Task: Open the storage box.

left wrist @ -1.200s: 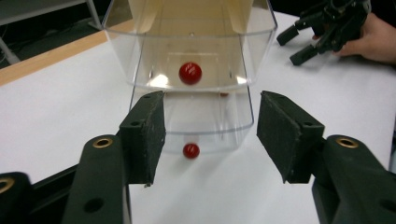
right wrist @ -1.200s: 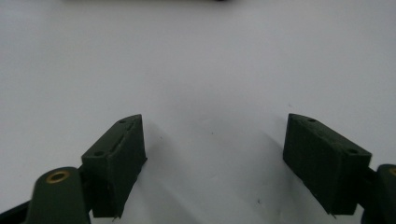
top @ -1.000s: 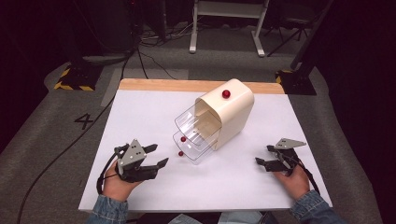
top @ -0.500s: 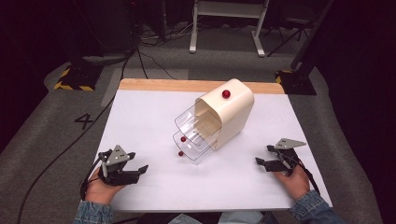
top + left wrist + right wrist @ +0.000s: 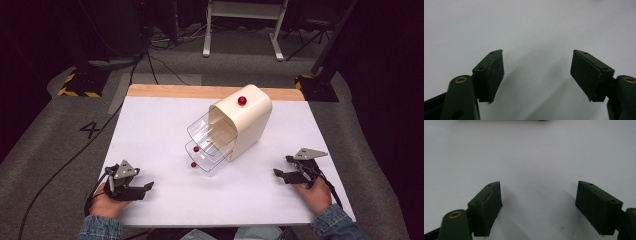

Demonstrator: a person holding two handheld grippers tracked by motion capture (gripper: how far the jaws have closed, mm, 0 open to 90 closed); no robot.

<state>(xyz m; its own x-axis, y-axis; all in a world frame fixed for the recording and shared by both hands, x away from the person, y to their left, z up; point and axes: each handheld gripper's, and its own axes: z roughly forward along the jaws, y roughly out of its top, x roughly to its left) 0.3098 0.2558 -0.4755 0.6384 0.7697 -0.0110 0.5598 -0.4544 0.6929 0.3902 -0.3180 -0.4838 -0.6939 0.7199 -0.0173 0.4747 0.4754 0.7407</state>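
The left gripper [image 5: 139,189] rests low on the white table [image 5: 150,130] near its front left corner, jaws spread wide with nothing between them; in the left gripper view its pads [image 5: 495,72] frame bare tabletop. The right gripper [image 5: 286,175] sits near the front right edge, likewise released and empty, its fingers [image 5: 487,206] well apart over blank surface.

Both tools are well apart from the cream drawer unit [image 5: 247,122] at mid-table, which lies tilted with 2 clear drawers pulled out toward the person. The upper drawer [image 5: 207,131] looks empty; the lower drawer [image 5: 207,157] holds a small red ball [image 5: 196,149]. Another red ball [image 5: 193,164] sits at that drawer's front edge, whether inside or just outside I cannot tell. A third red ball [image 5: 242,100] rests on the cabinet's top.

To handle a ball well, I would approach from above with jaws narrowed to just wider than it, close slowly so it cannot roll free, and steady the cabinet with the other tool.
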